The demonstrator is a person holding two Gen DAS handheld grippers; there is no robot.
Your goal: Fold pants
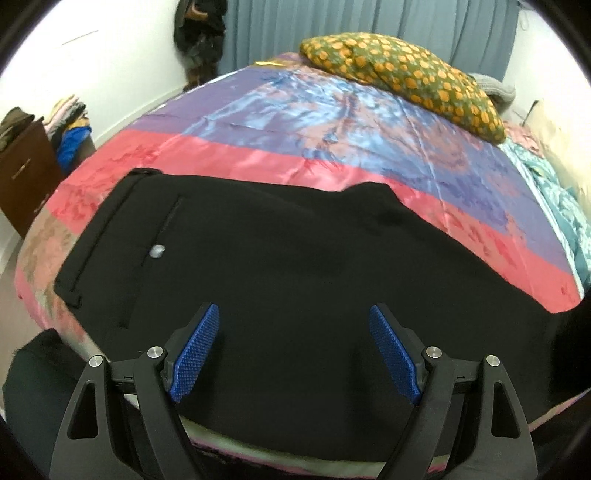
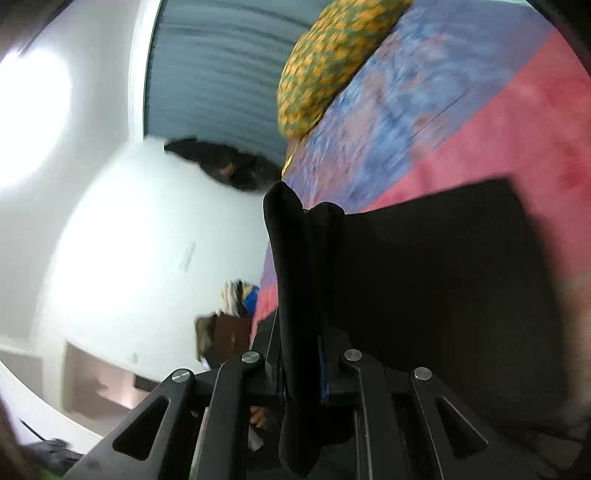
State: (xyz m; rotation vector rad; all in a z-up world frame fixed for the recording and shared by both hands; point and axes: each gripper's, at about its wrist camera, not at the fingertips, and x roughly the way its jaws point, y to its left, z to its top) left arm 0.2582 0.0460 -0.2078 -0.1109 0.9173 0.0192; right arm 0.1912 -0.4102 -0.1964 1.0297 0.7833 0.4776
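Black pants lie spread across the near part of a bed, waistband and a back pocket with a pale button toward the left. My left gripper hovers over them, open, its blue pads wide apart with nothing between. In the right wrist view, tilted and blurred, my right gripper is shut on a bunched fold of the black pants, which rises lifted between the fingers. The rest of the cloth hangs and spreads to the right over the bed.
The bed carries a satin cover in pink, purple and blue. A green pillow with orange dots lies at the far end. A brown cabinet with piled clothes stands left. Grey curtains hang behind.
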